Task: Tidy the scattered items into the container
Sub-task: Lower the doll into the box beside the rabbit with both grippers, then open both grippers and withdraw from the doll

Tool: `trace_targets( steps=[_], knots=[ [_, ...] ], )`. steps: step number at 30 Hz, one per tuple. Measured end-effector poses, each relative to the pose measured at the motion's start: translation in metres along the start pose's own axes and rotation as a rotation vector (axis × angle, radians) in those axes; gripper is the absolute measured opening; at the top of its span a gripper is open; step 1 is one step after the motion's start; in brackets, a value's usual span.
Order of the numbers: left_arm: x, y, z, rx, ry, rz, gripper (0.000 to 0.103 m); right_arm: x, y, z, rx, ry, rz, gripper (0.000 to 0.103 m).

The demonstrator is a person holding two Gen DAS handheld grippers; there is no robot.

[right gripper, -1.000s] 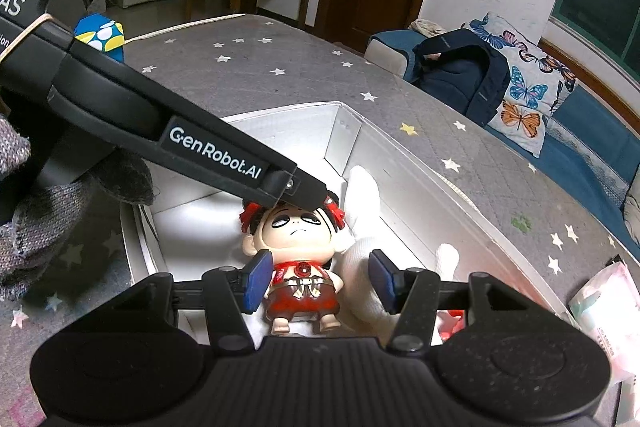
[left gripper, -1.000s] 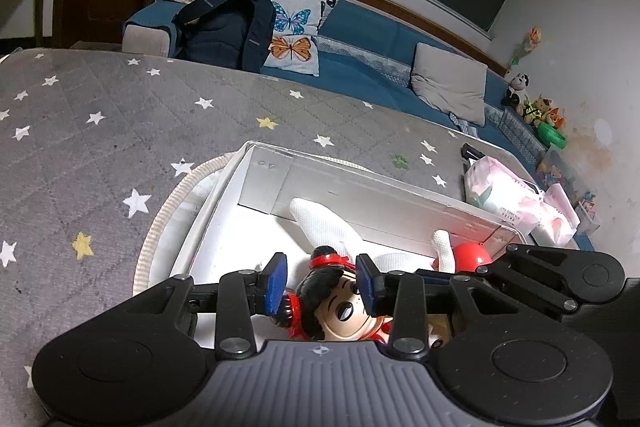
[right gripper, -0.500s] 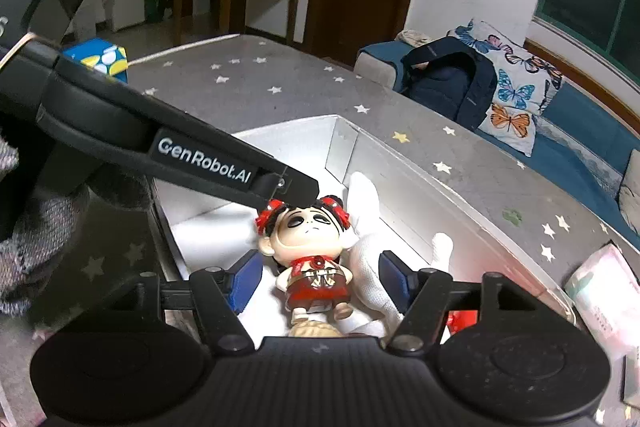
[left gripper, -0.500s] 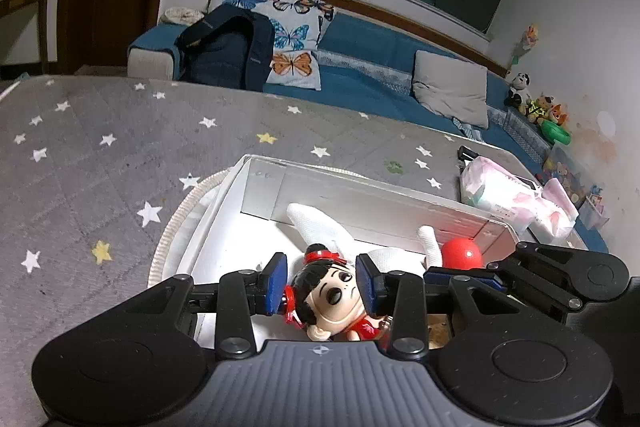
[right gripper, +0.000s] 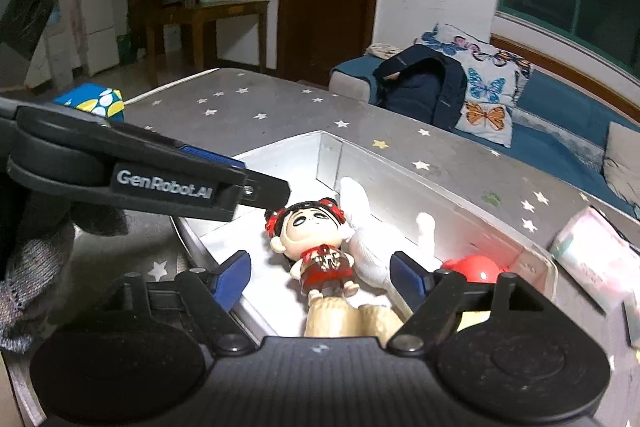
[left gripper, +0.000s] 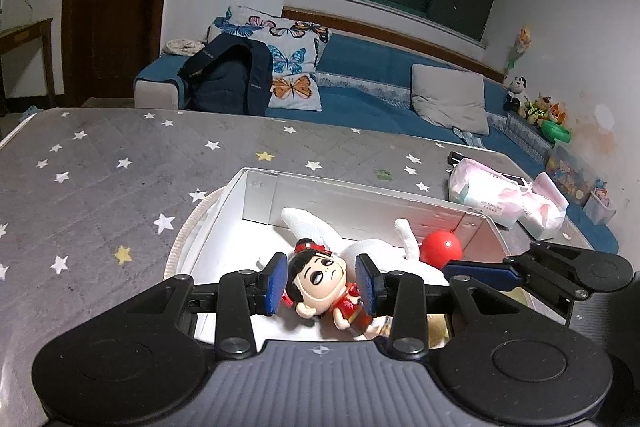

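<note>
A white box (left gripper: 360,187) sits on the grey star-patterned cloth. In it lie a doll with black hair and a red dress (right gripper: 316,227), a white plush toy (right gripper: 364,239) and a red ball (right gripper: 476,267). My right gripper (right gripper: 320,275) hovers over the doll's legs; its jaws are opening and the pads stand clear of the doll on both sides. My left gripper (left gripper: 322,285) is open above the doll's head (left gripper: 320,279), not touching it. In the right wrist view the left gripper's fingers (right gripper: 240,187) reach in from the left, just above the doll's hair.
The box rests on a round woven mat (left gripper: 180,239). A pink tissue pack (left gripper: 492,195) lies to the box's right. A blue patterned box (right gripper: 92,101) stands at the table's far left. A grey-gloved hand (right gripper: 32,267) holds the left gripper. A blue sofa stands behind the table.
The right gripper's jaws have spread away from the doll, which has tipped back to lie in the box. Both grippers have drawn back and risen a little.
</note>
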State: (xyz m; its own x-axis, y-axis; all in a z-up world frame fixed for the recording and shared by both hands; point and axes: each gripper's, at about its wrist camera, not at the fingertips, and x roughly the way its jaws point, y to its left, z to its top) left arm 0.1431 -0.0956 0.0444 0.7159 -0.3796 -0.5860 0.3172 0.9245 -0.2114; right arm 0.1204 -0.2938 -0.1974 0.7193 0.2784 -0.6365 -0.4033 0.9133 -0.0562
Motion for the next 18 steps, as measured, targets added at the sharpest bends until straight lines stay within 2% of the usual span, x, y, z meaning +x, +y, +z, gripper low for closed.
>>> trace_targets(
  steps=[15, 18],
  knots=[
    [-0.04, -0.021, -0.029, 0.046, -0.039, 0.048, 0.039, -0.04, 0.003, -0.031, 0.133, -0.052, -0.06, 0.085],
    [-0.047, -0.024, -0.035, 0.05, -0.043, 0.05, 0.039, -0.049, 0.004, -0.037, 0.162, -0.063, -0.066, 0.091]
  ],
)
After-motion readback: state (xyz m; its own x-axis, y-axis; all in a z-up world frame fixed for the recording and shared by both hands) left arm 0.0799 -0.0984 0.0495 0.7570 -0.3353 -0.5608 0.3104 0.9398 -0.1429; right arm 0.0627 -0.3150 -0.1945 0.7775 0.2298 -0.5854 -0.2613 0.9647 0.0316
